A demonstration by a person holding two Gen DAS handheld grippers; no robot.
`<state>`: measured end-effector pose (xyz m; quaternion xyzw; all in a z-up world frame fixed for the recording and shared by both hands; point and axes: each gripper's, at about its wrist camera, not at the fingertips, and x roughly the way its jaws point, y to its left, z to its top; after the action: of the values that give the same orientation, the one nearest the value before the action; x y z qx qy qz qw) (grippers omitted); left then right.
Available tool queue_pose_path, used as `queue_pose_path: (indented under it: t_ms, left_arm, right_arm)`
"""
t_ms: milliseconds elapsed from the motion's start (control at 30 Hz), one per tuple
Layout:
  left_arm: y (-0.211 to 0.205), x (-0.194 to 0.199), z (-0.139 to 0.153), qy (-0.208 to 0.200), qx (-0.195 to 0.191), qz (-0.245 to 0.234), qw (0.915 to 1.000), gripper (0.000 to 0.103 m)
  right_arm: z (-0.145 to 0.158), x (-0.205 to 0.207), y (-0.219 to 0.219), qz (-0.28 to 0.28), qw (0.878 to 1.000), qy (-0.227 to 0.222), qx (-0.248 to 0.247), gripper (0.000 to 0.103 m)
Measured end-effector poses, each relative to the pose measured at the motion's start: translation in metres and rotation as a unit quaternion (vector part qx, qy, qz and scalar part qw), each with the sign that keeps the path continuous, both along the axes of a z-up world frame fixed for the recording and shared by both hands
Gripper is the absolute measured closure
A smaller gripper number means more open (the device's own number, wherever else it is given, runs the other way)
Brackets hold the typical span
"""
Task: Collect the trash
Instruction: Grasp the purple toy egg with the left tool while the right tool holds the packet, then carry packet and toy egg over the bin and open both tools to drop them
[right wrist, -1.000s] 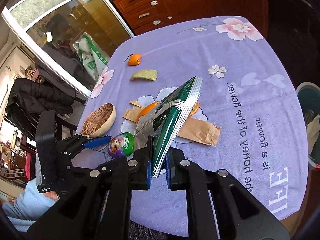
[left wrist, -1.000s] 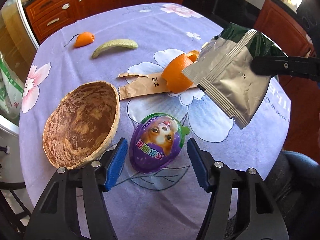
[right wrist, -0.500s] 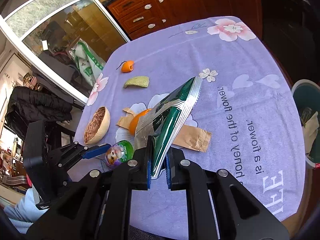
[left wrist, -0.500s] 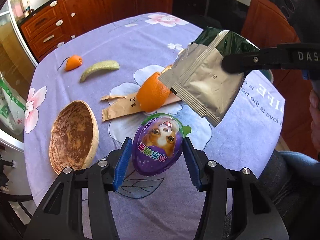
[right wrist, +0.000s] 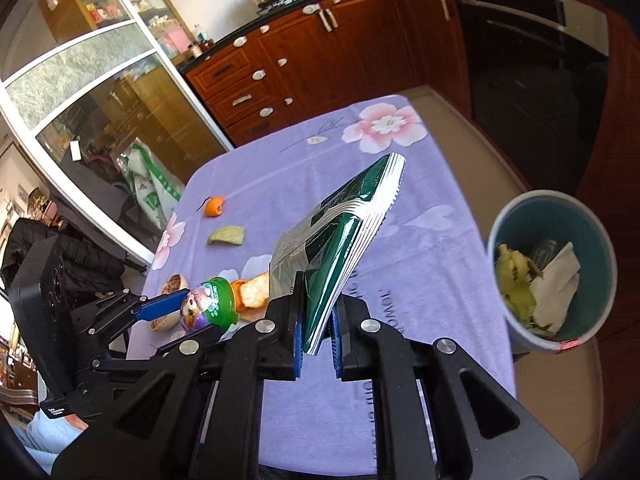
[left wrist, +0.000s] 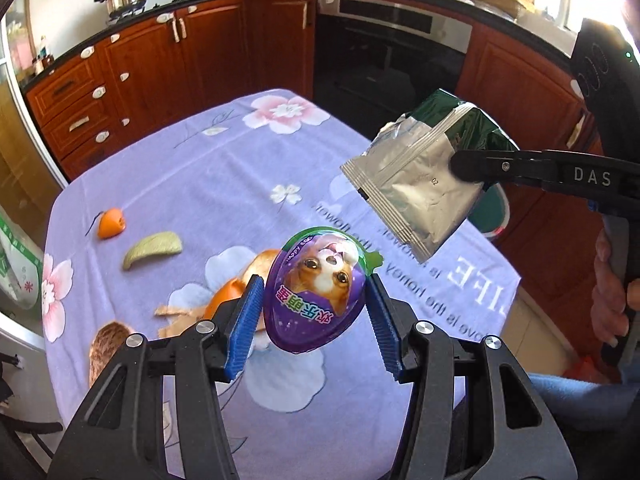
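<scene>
Both loads are airborne above the purple floral tablecloth. The left gripper is clamped on the purple egg-shaped plastic capsule with a puppy picture, and the right gripper pinches the green and silver foil packet. The teal round waste bin sits off the cloth's right edge, scraps inside. Best play: keep both grips firm, carry each load over the bin's mouth, then let go low so the light packet doesn't flutter out.

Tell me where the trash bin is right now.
In the right wrist view the trash bin stands on the floor off the table's right edge, right of the green foil packet held by the right hand-held gripper.
</scene>
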<state>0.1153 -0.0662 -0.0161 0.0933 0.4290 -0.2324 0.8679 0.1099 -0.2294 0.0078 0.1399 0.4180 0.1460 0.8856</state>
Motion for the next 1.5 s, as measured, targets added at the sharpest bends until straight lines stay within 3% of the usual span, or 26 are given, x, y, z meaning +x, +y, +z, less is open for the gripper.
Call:
queue_pose_path:
  t_ms: [267,533,933,1233,1267,1333,1367,1400,1500]
  left_arm:
    - [-0.093,0.017,0.019,-0.013,-0.006,-0.063,0.9979,0.05]
    - [-0.172,0.035,0.011,0.004,0.004,-0.113,0.9935,0.049]
    - [-0.228,0.064,-0.018,0.045,0.004,-0.136,0.9897,0.049]
    - [-0.243,0.082,-0.033,0.063,-0.007,-0.134,0.9889,0.049]
    - [-0.244,0.084,-0.035,0.064,-0.008,-0.133,0.989,0.049]
    - [-0.242,0.086,-0.038,0.068,-0.009,-0.131,0.989,0.049]
    - [-0.244,0.087,-0.039,0.07,-0.01,-0.13,0.989,0.049]
    - [-0.243,0.09,-0.041,0.072,-0.01,-0.13,0.9889,0.049]
    - [-0.244,0.093,-0.042,0.078,-0.009,-0.13,0.9884,0.049]
  right_arm:
    - [0.027,-0.013,-0.111,-0.107,0.993,-0.043,-0.021,0.093]
    - [0.012,-0.019,-0.193,-0.181,0.982,-0.03,-0.038,0.092]
    - [-0.04,0.007,-0.231,-0.191,0.979,0.05,-0.043,0.091]
    - [-0.061,0.037,-0.236,-0.177,0.98,0.087,-0.039,0.085]
    - [-0.063,0.041,-0.236,-0.175,0.98,0.091,-0.037,0.083]
    - [-0.067,0.047,-0.236,-0.171,0.98,0.096,-0.031,0.066]
    - [-0.069,0.049,-0.237,-0.17,0.98,0.099,-0.024,0.05]
    - [-0.069,0.053,-0.236,-0.172,0.98,0.097,-0.02,0.043]
    - [-0.07,0.056,-0.24,-0.178,0.979,0.094,-0.005,0.034]
